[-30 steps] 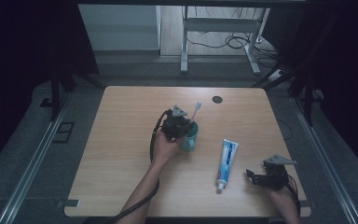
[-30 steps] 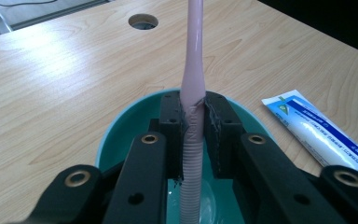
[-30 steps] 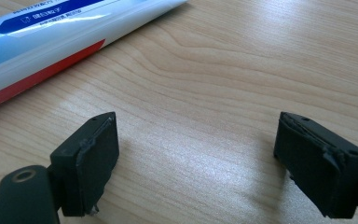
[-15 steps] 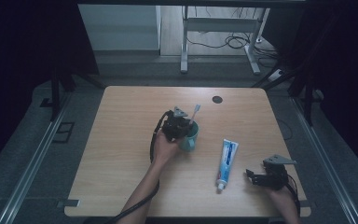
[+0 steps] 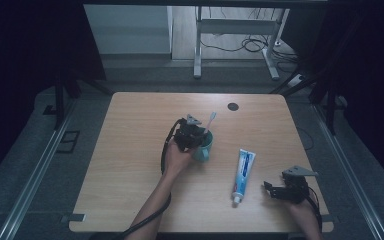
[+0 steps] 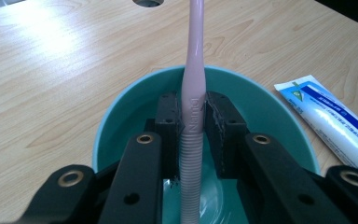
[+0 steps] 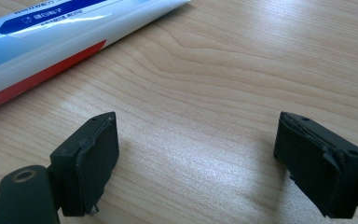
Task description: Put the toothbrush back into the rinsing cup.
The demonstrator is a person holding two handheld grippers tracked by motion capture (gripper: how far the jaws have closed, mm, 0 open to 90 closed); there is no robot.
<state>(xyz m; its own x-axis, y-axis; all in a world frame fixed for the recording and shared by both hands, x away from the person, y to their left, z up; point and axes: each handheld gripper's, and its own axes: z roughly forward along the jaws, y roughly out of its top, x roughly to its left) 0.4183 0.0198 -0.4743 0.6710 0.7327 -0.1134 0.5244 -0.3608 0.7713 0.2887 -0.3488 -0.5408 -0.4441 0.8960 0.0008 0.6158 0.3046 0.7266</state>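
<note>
Pale wood-grain laminate covers the counter (image 5: pixel 130 165), a rounded-corner slab with a small dark round grommet (image 5: pixel 233 106) near its far edge; dim grey floor and the white legs of another desk lie beyond it at the top of the high view.

Largest of the things on it is the teal cup (image 5: pixel 203 148), smooth and glossy, standing upright near the middle of the frame; the left gripper view looks down into its round mouth (image 6: pixel 121 121). Right of it, lower centre-right, lies the toothpaste tube (image 5: pixel 243 172) — flat, soft-walled, white and blue with a red stripe along one edge (image 7: pixel 51 32), its white cap towards the near edge of the counter.

A slim pale-pink toothbrush (image 6: pixel 193 93) stands in the cup, leaning a little, its bristled head poking out above the rim in the high view (image 5: pixel 211 118). Its handle is smooth above and ribbed lower down.

The left tongs (image 6: pixel 193 116) reach down into the cup, matte black with rough-edged rubber pads, narrow about the handle on either side; the jaws have just been easing apart, and a thin gap seems to show at each pad.

The right tongs (image 7: pixel 196 158) rest low over bare wood at the lower right of the high view (image 5: pixel 272 189) — spread wide, nothing between them, the tube just beside.
</note>
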